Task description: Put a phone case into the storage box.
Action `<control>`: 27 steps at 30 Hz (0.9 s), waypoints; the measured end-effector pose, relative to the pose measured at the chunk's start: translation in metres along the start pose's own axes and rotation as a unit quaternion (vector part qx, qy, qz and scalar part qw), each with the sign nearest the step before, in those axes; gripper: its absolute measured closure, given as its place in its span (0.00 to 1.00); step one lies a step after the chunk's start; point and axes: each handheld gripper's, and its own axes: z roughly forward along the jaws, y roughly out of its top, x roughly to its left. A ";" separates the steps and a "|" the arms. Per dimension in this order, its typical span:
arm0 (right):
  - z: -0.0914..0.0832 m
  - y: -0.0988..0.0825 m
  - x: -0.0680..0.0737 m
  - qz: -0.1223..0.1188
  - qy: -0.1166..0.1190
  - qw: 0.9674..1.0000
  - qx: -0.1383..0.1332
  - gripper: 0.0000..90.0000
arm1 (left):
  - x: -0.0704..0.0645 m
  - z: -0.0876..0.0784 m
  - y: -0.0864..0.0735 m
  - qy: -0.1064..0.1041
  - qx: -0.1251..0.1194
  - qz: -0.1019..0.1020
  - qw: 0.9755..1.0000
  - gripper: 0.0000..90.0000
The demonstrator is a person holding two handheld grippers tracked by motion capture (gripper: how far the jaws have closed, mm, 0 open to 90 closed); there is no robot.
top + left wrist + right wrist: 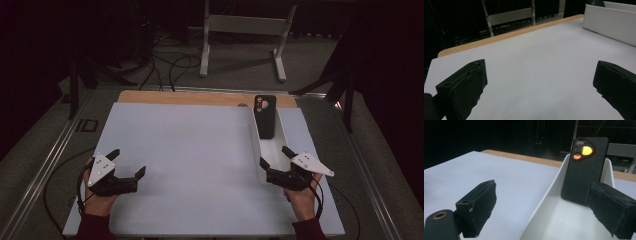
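Right gripper (276,161), jaws wide astride the white tray (256,145) wall, faces the propped phone case (264,116) ahead; left gripper (131,164) idles wide.

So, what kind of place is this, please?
Probably a lab or recording studio, not a home. A white work table stands on grey carpet among dark curtains, loose cables lie on the floor behind it, and a white tray holds a black phone case as a test prop.

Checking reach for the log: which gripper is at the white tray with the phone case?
The right gripper: its open jaws straddle the near wall of the white tray, facing the black phone case. The left gripper, also open, sits over bare table.
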 end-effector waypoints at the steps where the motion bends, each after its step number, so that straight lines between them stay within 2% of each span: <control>1: -0.001 -0.001 -0.001 0.000 0.001 1.000 -0.002 0.10 | -0.001 0.000 0.000 -0.001 0.001 0.002 1.000 0.00; 18: -0.013 -0.009 -0.003 0.004 0.019 1.000 -0.018 0.10 | -0.003 0.000 -0.005 -0.012 0.001 0.006 1.000 0.00; 27: -0.016 -0.010 -0.004 0.004 0.023 0.999 -0.023 0.10 | -0.003 0.001 -0.005 -0.008 0.004 0.006 1.000 0.00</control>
